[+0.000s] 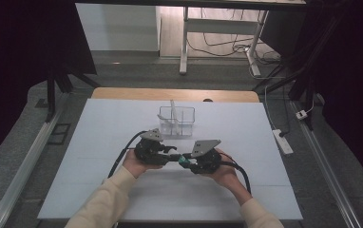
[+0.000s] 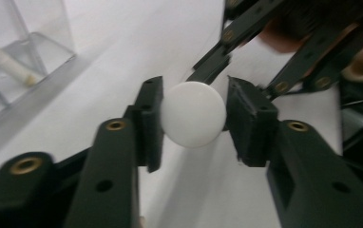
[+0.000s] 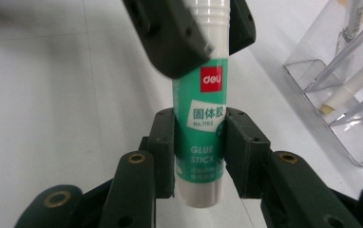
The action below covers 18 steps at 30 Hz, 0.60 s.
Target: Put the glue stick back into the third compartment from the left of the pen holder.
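I have a green-and-white glue stick point(image 3: 201, 137) clamped in my right claw point(image 3: 199, 152), the pads pressing on both sides of its labelled body near the bottom end, so the stick stands up out of that claw in the right gripper view. My left claw point(image 2: 194, 116) has come to the stick's other end: in the left gripper view I look straight at the round white cap point(image 2: 194, 114) sitting between its two pads, which touch it on either side, so I read this claw as gripping the cap. In the high view the two claws meet tip to tip just above the white surface point(image 1: 99, 142), the left claw point(image 1: 172, 153) and right claw point(image 1: 185, 160) with the stick point(image 1: 183, 162) bridging them, held a little toward me from the middle. Beyond them, near but apart, stands a clear plastic holder point(image 1: 177, 121) with white stick-like items leaning inside it.
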Each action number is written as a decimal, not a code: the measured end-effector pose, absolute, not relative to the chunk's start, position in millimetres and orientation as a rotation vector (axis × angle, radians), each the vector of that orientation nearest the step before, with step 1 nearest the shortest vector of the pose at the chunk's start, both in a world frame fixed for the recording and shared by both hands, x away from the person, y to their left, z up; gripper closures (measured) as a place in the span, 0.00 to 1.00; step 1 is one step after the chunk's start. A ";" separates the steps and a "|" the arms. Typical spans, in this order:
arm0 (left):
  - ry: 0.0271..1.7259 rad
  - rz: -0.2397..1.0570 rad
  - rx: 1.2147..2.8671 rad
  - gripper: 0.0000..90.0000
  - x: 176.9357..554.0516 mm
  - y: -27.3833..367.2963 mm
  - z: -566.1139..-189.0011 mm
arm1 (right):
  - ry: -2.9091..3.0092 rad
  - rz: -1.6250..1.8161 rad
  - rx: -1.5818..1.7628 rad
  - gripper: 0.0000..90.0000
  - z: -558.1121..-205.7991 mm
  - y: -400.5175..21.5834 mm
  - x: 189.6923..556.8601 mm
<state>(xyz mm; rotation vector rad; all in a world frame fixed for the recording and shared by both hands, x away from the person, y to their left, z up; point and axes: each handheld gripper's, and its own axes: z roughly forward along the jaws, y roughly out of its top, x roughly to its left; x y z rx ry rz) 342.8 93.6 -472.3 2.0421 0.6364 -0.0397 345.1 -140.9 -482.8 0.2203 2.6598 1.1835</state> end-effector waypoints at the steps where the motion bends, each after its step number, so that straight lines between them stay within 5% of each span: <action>1: 0.635 -0.040 2.046 0.71 342.8 93.2 -471.8 | 2.659 1.185 0.216 0.72 -483.2 -140.5 344.6; 12: 0.647 -0.029 2.052 0.72 340.8 90.5 -462.0 | 2.644 1.246 0.257 0.70 -481.6 -144.1 343.9; 18: 0.640 -0.010 2.023 0.72 345.4 91.4 -447.8 | 2.569 1.342 0.393 0.54 -472.5 -159.5 345.1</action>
